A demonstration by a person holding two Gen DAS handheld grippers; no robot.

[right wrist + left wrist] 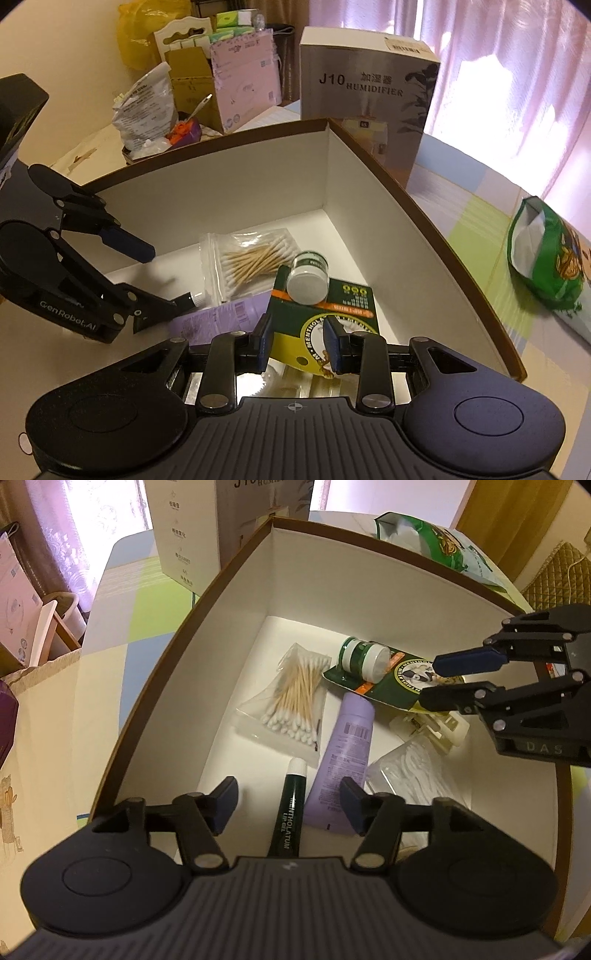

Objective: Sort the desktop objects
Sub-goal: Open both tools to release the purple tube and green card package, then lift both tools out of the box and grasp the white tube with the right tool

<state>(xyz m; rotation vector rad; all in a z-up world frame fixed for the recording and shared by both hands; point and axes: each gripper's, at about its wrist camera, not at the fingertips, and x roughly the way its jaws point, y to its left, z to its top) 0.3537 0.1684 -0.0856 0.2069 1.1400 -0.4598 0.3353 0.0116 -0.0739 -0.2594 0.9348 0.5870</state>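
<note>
Lay inside white brown-rimmed cardboard box (pixel 207 635): dark green white-capped lip gel tube (pixel 290 806), long axis pointing straight ahead, centred between spread left gripper (pixel 288 801). Hovered farther off, right gripper (pixel 297 341), parted, empty.

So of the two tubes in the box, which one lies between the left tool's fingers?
The slim dark green lip gel tube with the white cap. The wider lilac tube lies beside it, nearer the right-hand finger.
</note>
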